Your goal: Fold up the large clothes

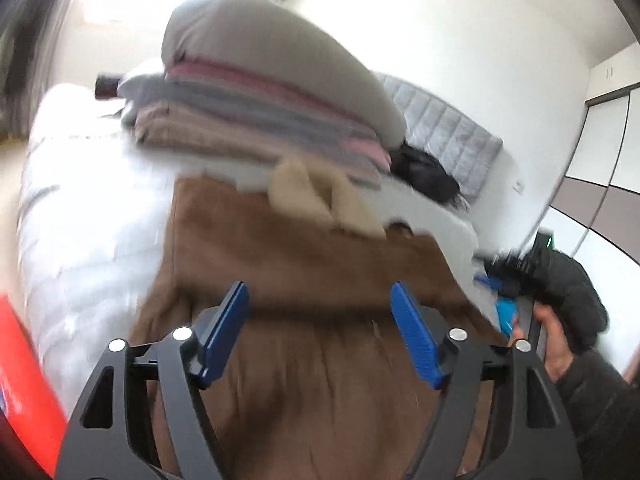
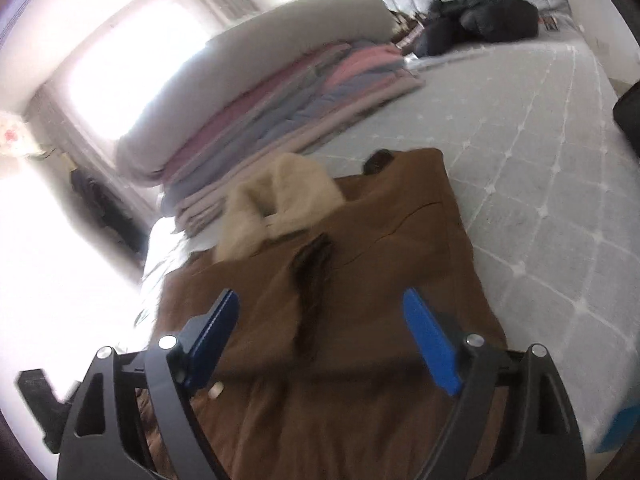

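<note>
A large brown fabric coat (image 2: 360,280) with a cream fleecy collar (image 2: 280,196) lies spread flat on the pale grey quilted bed (image 2: 540,184), its collar end pointing toward a stack of folded pink, blue and beige blankets (image 2: 304,92) topped by a grey pillow (image 2: 280,44). The left gripper (image 1: 320,320) hangs over the near part of the coat, its blue fingers (image 1: 228,328) apart with nothing clamped between them. The right gripper (image 2: 324,336) likewise hovers above the coat, its jaws spread wide and empty. A black garment (image 2: 480,16) lies by the grey padded headboard (image 1: 448,132). The person's right hand (image 1: 548,340) shows at the edge of the left wrist view.
</note>
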